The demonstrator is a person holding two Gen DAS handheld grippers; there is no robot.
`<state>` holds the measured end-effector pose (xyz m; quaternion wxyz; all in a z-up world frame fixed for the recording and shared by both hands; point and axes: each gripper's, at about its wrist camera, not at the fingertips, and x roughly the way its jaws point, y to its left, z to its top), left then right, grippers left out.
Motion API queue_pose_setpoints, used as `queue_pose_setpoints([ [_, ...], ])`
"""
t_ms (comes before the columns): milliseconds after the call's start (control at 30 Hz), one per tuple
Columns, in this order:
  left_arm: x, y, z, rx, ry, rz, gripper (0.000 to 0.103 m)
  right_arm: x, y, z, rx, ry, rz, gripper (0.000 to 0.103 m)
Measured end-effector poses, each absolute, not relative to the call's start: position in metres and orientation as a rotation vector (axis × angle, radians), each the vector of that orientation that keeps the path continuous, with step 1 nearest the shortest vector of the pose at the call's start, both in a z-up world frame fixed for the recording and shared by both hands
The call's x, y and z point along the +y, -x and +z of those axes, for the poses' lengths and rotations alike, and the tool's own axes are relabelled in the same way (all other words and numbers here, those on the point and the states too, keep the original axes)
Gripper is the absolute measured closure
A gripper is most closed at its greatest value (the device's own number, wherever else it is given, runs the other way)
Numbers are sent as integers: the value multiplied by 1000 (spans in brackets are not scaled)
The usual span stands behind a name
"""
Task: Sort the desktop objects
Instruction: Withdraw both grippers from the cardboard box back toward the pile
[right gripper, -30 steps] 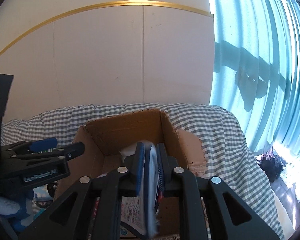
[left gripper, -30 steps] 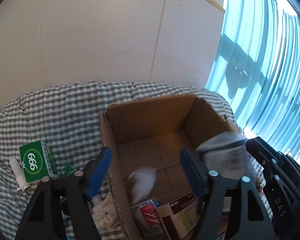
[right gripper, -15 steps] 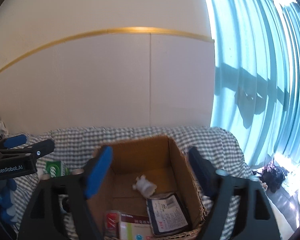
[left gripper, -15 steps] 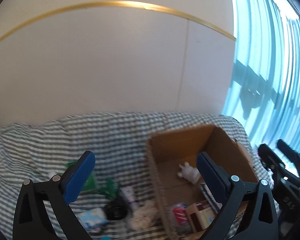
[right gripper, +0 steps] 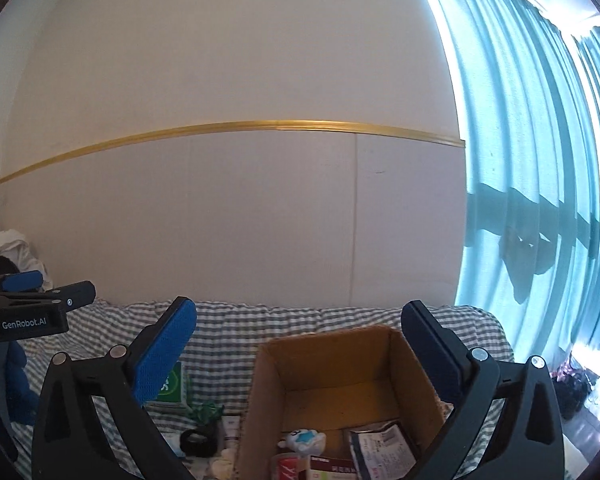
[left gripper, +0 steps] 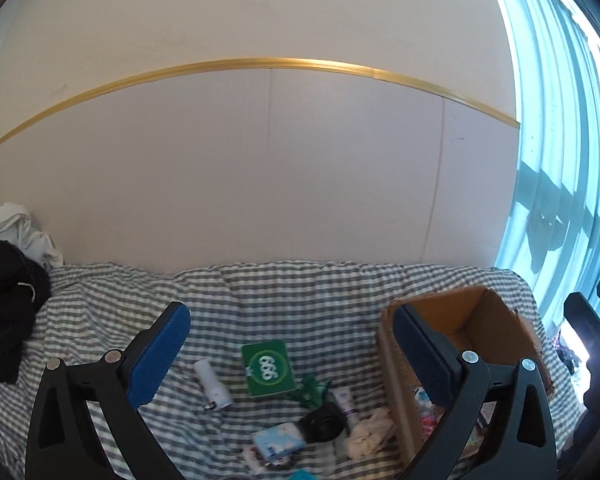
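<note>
Checked cloth [left gripper: 300, 300] covers the desk, pale wall behind, blue curtain [right gripper: 540, 160] to the right. Left gripper [left gripper: 292, 356] is spread wide, nothing between the pads. Right gripper [right gripper: 300, 364] has just been opening and now stands wide and empty above the cardboard box [right gripper: 380, 360]. Box sits at the right end and already holds a leaflet [right gripper: 382, 450], a small white toy [right gripper: 304, 438] and a red pack [right gripper: 288, 470]. Unsorted, left of the box: green box [left gripper: 267, 368], white tube [left gripper: 212, 384], green bow [left gripper: 312, 390], black ring [left gripper: 322, 426], cream rag [left gripper: 368, 432], blue packet [left gripper: 278, 442]. Low items are blurred, so their identities are guesses. Risks: the pile is tight, so a wide jaw could catch two things; loose cloth could snag and drag neighbours.
</note>
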<state>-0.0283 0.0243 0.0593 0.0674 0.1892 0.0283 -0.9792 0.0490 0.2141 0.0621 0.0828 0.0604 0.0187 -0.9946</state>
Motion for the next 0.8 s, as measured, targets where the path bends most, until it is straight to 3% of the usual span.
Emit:
queue_pose_setpoints([
  [300, -20, 7, 45, 250, -539, -2927, 0, 181, -52, 42, 130, -286, -2865, 0],
  [467, -27, 9, 24, 105, -659, -2861, 0, 162, -51, 22, 229, -365, -2817, 0],
  [800, -36, 10, -45, 94, -926, -2829, 0, 125, -55, -25, 351, -549, -2673, 0],
])
